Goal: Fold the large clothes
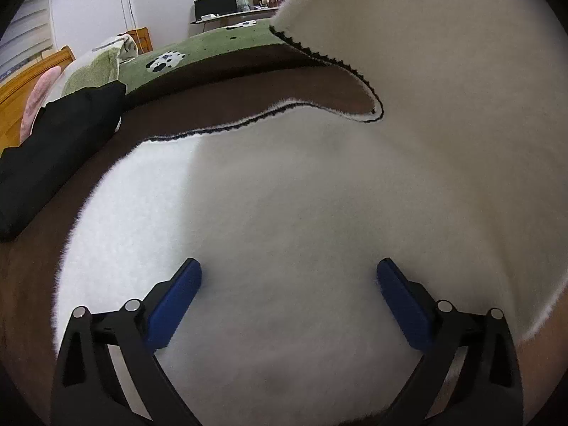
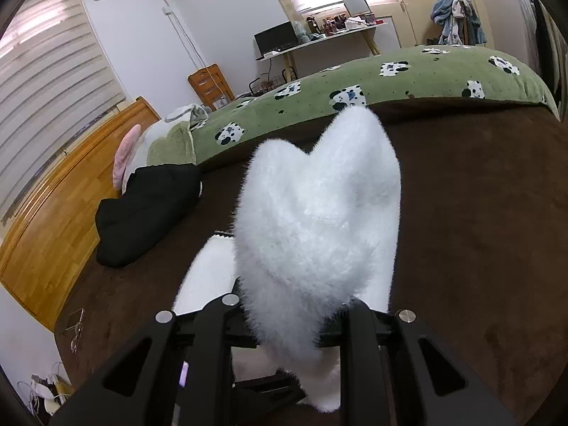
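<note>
A fluffy white garment [image 1: 284,195] with a black stitched edge lies spread on a dark brown blanket [image 1: 88,163]. In the left wrist view my left gripper [image 1: 289,277] hovers over the garment with its blue pads [image 1: 175,301] wide apart and nothing between them. One part of the garment [image 1: 443,53] is lifted high at the upper right. In the right wrist view my right gripper [image 2: 294,323] is shut on a bunched fold of the white garment [image 2: 319,213], which stands up in front of the camera and hides the fingertips.
A folded black garment [image 2: 149,213] lies on the brown blanket [image 2: 479,230] to the left. Behind it are a green cow-print cover [image 2: 355,88], pillows and a wooden headboard [image 2: 53,195]. A desk with a monitor [image 2: 277,41] stands by the far wall.
</note>
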### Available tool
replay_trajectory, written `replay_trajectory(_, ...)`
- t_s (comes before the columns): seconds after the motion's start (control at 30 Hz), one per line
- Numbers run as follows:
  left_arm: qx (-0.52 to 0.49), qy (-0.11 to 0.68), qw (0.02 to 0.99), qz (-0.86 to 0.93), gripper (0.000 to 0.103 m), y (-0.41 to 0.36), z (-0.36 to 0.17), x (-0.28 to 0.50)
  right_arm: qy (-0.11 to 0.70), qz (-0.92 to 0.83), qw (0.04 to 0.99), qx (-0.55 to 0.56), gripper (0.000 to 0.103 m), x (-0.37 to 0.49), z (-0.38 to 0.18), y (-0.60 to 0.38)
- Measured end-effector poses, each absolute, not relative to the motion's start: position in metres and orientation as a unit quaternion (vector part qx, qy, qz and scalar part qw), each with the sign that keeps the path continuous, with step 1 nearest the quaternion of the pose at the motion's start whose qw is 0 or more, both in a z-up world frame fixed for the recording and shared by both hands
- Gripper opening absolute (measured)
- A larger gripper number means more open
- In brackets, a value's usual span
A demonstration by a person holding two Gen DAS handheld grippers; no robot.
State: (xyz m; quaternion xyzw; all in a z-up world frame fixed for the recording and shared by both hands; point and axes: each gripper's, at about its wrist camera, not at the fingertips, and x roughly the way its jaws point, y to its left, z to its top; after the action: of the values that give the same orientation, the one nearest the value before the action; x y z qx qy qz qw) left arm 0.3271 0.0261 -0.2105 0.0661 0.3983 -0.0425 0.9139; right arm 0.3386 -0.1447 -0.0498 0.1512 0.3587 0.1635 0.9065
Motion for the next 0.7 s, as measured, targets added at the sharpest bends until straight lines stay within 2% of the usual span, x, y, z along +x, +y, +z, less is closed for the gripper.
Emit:
replay_trajectory(0.17, 0.035, 0.366, 0.93, -0.021, 0.095, 0.066, -0.181, 0.302, 0.359, 0.173, 0.906, 0.14, 0.018, 0.345, -0.038, -0.118)
replay_trajectory(0.4, -0.01, 0.363, 0.932, 0.011, 0.095, 0.139, -0.161, 0.26, 0.374, 0.219, 0.895, 0.108, 0.019, 0.356, -0.036, -0.033)
replay_trajectory(0.5, 0.001, 0.344, 0.938, 0.036, 0.095, 0.168, -0.156, 0.233, 0.39, 0.236, 0.885, 0.093, 0.019, 0.359, -0.048, 0.009)
replay_trajectory(0.7, -0.017, 0.364, 0.929, 0.059, 0.095, 0.216, -0.16, 0.199, 0.444, 0.239, 0.864, 0.012, 0.019, 0.351, -0.103, 0.079)
